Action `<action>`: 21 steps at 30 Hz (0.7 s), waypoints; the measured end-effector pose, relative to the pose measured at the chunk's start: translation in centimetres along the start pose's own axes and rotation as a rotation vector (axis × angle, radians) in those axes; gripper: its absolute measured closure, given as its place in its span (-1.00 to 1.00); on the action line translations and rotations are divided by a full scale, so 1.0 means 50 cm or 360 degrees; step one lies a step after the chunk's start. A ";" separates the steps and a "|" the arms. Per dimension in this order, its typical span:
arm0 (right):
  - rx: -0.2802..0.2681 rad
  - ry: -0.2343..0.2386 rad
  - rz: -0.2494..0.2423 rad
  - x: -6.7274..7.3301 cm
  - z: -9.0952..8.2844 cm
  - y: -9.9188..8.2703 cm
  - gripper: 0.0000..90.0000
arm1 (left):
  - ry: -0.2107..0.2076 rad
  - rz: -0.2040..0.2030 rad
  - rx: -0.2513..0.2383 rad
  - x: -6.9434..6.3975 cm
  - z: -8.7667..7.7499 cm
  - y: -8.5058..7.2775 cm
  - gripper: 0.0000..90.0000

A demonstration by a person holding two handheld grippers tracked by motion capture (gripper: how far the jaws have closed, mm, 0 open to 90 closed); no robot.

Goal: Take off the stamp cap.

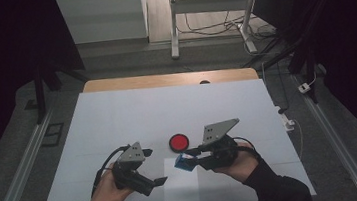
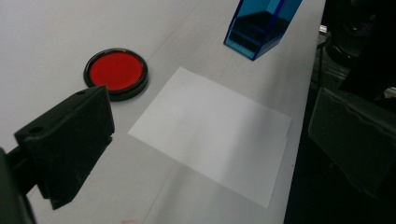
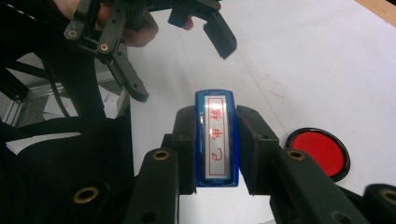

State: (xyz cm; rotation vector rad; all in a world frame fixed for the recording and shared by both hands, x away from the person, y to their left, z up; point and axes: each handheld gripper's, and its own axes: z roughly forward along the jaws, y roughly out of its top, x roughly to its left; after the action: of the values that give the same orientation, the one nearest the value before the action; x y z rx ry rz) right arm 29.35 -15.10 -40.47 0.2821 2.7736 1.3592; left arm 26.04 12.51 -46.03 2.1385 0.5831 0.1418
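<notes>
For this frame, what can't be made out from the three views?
- Blue stamp: left gripper view, its top and the right gripper's hold cut off by the upper edge.
- Stamp's printing face: right gripper view shows its labelled top; underside faces away.
- Red ink pad: right gripper view, partly behind a jaw.
- Paper sheet: high view, near part lost in glare and behind the right gripper.
- Left gripper: high view, too small to judge its gap.

Both grippers are matte black, left gripper [image 1: 159, 181] and right gripper [image 1: 188, 158] alike, each topped by a grey three-cornered plate dotted with small holes. Brass-ringed screw holes stud the black jaws. A black cable loops from each. Dark sleeves cover both forearms.
</notes>
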 end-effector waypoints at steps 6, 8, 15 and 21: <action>-0.0004 0.0012 -0.0009 0.000 0.001 0.003 0.56 | -0.0050 0.0048 -0.0003 0.000 0.023 0.019 -0.98; 0.0000 0.0018 -0.0018 0.001 0.002 0.005 0.56 | -0.0077 0.0061 -0.0005 0.001 0.032 0.026 -0.98; -0.0011 0.0035 -0.0024 0.002 0.001 0.008 0.56 | -0.0148 0.0129 0.0005 0.000 0.061 0.040 -0.98; -0.0025 0.0053 -0.0025 0.004 0.002 0.010 0.56 | -0.0205 0.0188 0.0024 -0.003 0.084 0.047 -0.97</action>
State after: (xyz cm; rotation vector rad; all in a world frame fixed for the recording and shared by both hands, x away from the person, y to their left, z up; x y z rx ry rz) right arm 29.22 -14.69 -40.11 0.2385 2.7841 1.3943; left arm 28.04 8.19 -46.68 2.1785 0.3843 0.0641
